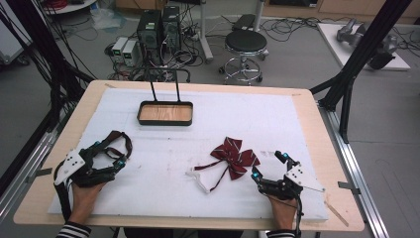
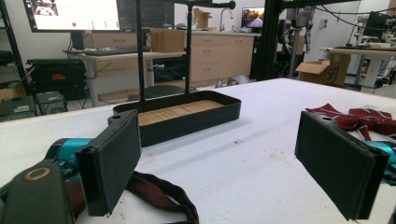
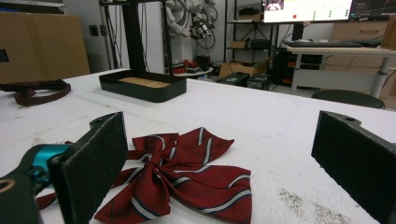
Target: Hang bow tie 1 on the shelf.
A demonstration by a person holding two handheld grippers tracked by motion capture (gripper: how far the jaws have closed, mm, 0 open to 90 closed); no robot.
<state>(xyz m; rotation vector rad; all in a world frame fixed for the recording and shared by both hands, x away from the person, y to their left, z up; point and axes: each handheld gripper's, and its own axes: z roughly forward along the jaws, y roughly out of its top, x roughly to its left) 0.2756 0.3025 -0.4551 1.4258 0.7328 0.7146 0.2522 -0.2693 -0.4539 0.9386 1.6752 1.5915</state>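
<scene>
Lying at lower centre of the high view, the bow tie sits just left of the right hand-held gripper, its wings running roughly left-right with straps trailing lower left. That right one is nearer; both it and the left hand-held gripper are released, empty. White-covered desk, black tray upper centre; cluttered lab beyond.

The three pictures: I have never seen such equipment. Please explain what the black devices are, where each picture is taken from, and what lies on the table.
A person holds a hand tool in each hand: the left gripper and the right gripper. Both are open and hold nothing. One picture is taken from above the table; each of the other two comes from a camera on a gripper, looking along its black fingers. On the white cover lie a striped red bow tie, a dark strap and a black tray with a wooden floor.
</scene>
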